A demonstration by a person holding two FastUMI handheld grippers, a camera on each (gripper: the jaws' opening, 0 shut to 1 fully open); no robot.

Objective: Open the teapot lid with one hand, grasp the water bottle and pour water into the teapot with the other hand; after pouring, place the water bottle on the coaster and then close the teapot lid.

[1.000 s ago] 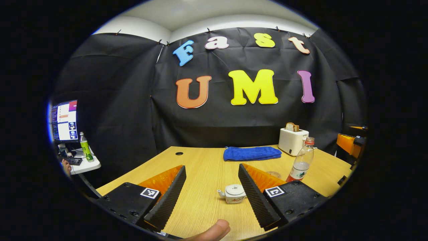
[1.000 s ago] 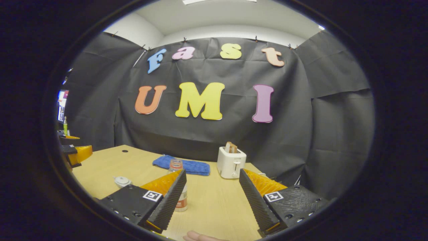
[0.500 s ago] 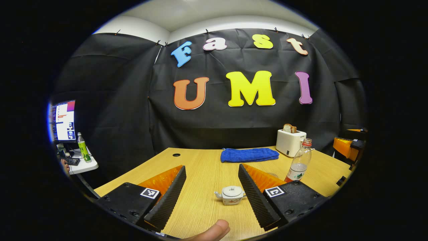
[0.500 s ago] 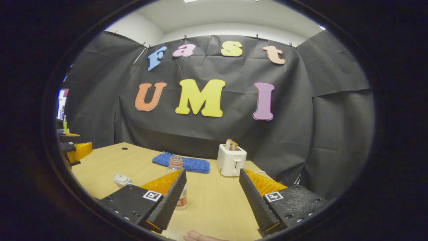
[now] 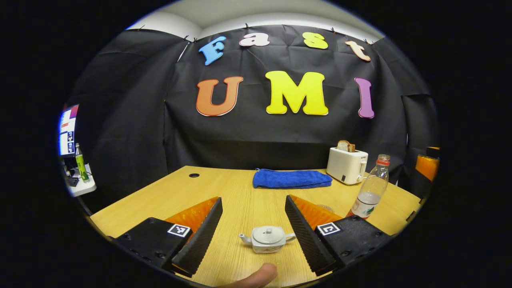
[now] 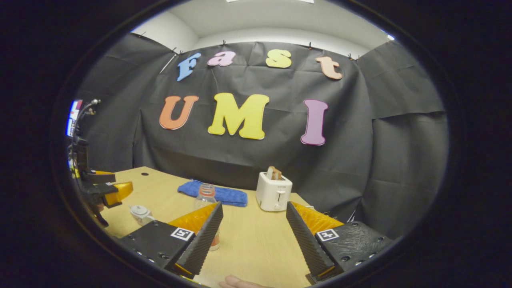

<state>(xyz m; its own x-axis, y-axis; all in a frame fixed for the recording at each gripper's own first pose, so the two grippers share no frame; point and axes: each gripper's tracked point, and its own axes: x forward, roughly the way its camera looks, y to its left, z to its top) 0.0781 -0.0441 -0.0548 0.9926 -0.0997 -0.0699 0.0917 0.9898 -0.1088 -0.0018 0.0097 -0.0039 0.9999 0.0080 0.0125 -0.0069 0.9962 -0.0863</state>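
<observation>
A small white teapot (image 5: 267, 239) with its lid on stands on the wooden table (image 5: 224, 188), low between the fingers of my open left gripper (image 5: 253, 208); nothing touches it. A clear water bottle (image 5: 372, 188) with a red label and no cap stands to the right, near the table edge. A round coaster (image 5: 327, 208) peeks out behind my right finger. In the right gripper view, the bottle (image 6: 206, 195) stands partly behind the left finger of my open right gripper (image 6: 254, 212). The teapot (image 6: 140, 213) sits further left, beside the other gripper (image 6: 106, 188).
A white toaster (image 5: 346, 165) holding bread and a folded blue cloth (image 5: 292, 179) lie at the back of the table. A side shelf with a monitor and a green bottle (image 5: 81, 164) stands off to the left. A thumb (image 5: 256, 276) shows at the bottom.
My left gripper has moved in toward the teapot, which now sits nearer and more centred between its fingers. The right gripper has shifted only slightly; both stay open.
</observation>
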